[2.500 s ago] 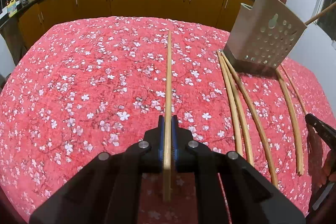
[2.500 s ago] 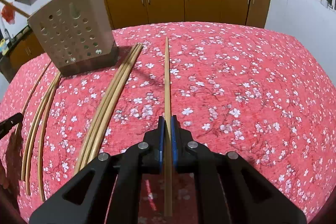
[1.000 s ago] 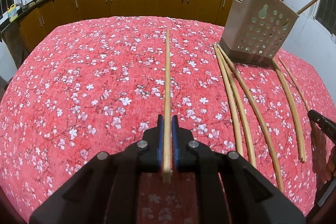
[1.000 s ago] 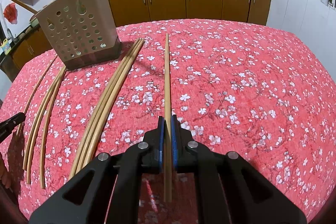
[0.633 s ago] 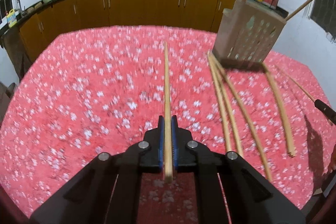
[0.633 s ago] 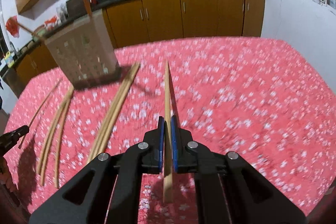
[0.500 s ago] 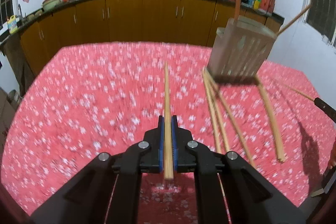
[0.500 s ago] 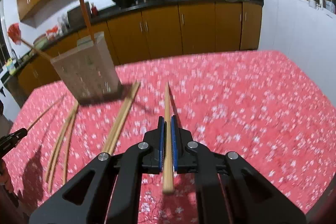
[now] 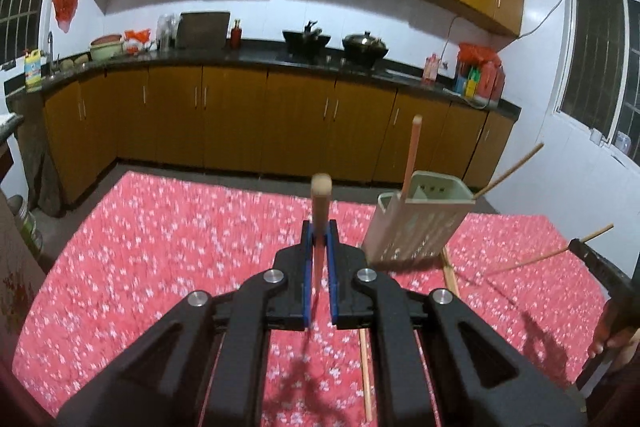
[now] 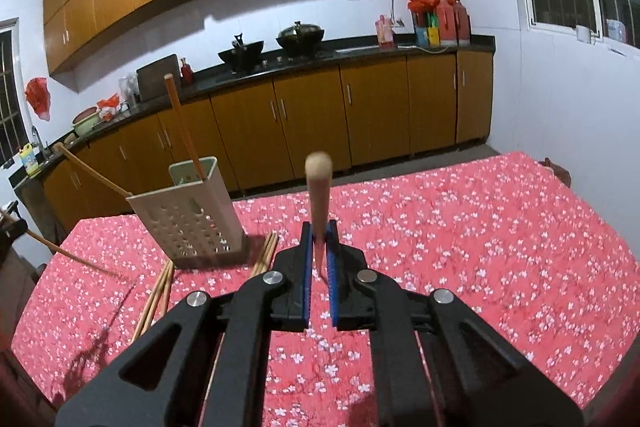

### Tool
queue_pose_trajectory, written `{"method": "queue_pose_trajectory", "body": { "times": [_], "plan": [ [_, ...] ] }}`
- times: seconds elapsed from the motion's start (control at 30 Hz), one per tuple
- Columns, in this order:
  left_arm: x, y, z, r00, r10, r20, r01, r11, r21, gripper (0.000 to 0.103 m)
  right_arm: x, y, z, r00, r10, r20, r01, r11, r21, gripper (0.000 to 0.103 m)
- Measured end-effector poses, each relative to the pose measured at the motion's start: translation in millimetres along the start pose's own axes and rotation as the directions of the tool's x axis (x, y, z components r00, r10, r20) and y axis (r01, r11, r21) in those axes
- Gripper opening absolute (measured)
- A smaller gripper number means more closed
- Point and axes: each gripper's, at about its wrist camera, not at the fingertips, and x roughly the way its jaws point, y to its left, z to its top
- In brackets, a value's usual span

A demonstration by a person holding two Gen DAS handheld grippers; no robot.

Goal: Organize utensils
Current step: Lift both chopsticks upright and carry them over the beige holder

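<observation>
My left gripper (image 9: 319, 231) is shut on a wooden chopstick (image 9: 321, 205) held above the red floral tablecloth (image 9: 160, 251), pointing forward and up. My right gripper (image 10: 319, 231) is shut on another wooden chopstick (image 10: 318, 193), also lifted. A beige perforated utensil holder (image 9: 420, 217) stands ahead to the right of the left gripper, with two chopsticks in it; it stands left of the right gripper in the right wrist view (image 10: 188, 211). Several loose chopsticks (image 10: 158, 293) lie on the cloth around the holder.
Brown kitchen cabinets (image 9: 240, 115) and a counter with woks stand beyond the table's far edge. The other gripper with its chopstick shows at the right edge of the left wrist view (image 9: 596, 263) and at the left edge of the right wrist view (image 10: 12, 227).
Both grippers have risen off the table and tilted up with their chopsticks. The chopsticks now point into the air, and the holder looks lower and farther.
</observation>
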Motion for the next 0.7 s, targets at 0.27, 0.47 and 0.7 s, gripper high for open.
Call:
{"method": "queue_pose_trajectory", "body": {
  "times": [0.27, 0.47, 0.7],
  "plan": [
    [-8, -6, 15, 0.999, -0.032, 0.022, 0.032, 0.999, 0.015, 0.008, -8, 9, 15, 1.000, 0.018, 0.014, -0.017, 1.000, -0.017, 0.007],
    [-27, -25, 31, 0.992, -0.118, 0.052, 0.115, 0.992, 0.049, 0.008, -34, 29, 46, 0.988, 0.149, 0.039, -0.148, 0.989, -0.032, 0.007],
    [-52, -61, 57, 0.968, -0.215, 0.132, 0.202, 0.974, 0.102, 0.008, -60, 58, 79, 0.954, 0.284, 0.100, -0.276, 0.957, -0.089, 0.007]
  ]
}}
